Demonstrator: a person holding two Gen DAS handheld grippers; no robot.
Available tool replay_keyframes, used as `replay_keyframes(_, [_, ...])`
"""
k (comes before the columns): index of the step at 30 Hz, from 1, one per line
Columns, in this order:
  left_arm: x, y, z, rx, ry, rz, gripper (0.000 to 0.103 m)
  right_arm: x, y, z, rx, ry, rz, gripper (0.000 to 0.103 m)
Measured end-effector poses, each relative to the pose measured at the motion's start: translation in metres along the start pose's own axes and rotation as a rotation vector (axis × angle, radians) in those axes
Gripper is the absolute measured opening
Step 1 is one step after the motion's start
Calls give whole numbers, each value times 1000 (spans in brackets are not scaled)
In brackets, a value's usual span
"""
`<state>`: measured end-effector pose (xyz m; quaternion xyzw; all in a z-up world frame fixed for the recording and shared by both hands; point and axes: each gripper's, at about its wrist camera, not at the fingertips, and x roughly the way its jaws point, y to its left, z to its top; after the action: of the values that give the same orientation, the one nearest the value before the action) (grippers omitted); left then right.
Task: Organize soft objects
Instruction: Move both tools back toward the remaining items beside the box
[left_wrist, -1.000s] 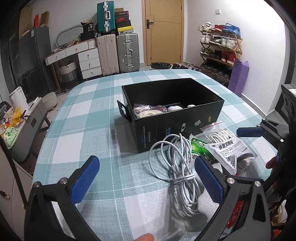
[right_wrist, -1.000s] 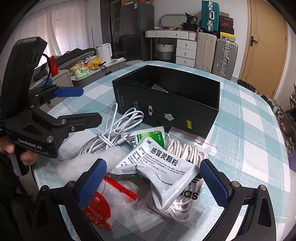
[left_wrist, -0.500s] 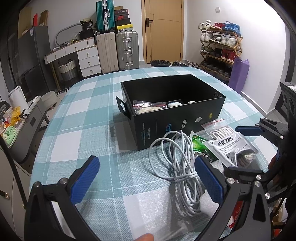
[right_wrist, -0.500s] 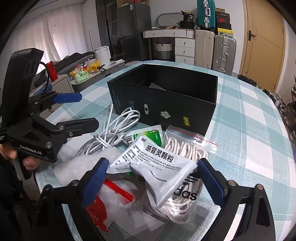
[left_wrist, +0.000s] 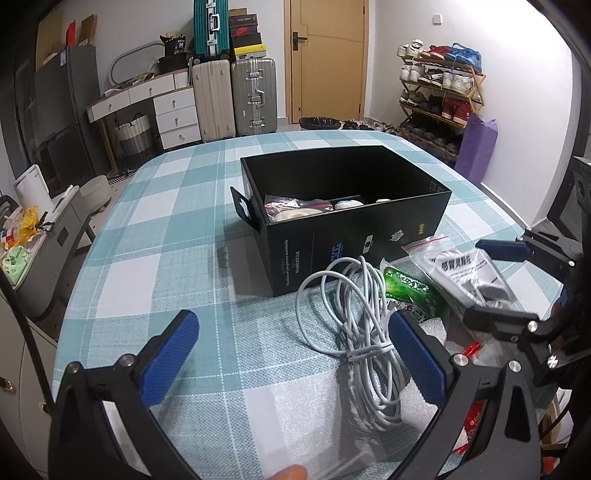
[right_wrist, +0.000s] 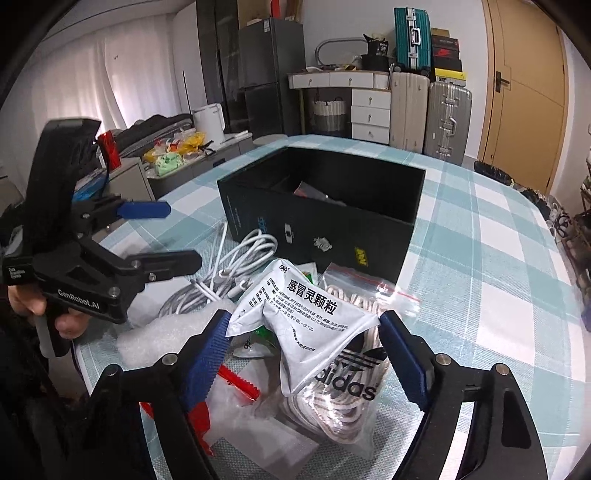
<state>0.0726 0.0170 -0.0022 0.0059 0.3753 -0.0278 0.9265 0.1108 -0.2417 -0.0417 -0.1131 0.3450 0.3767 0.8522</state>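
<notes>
My right hand-held gripper (right_wrist: 301, 354) has just been closing around the grey medicine sachet (right_wrist: 306, 314), pads touching its crumpled edges. It tops the pile at the black box's (right_wrist: 325, 206) six o'clock, bound for inside. My left hand-held gripper (left_wrist: 295, 356) waits spread over the table (left_wrist: 155, 236).

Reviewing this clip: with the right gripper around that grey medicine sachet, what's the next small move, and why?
Probably finish closing the right gripper, then lift. Its jaws have just been closing, and the grey sachet already crumples between the pads, atop the bagged laces. The open black box sits just behind; the left gripper waits open.
</notes>
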Motion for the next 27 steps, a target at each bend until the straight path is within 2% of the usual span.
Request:
replay_keyframes(14, [17, -7, -5, -34, 67, -65, 103, -16, -7, 5, 20, -63, -19, 82])
replay_keyframes(21, [23, 5, -7, -94, 105, -60, 101, -16, -7, 4, 19, -66, -22, 82])
replay_keyframes(27, [21, 4, -9, -76, 109, -46, 101, -17, -7, 3, 22, -65, -25, 82])
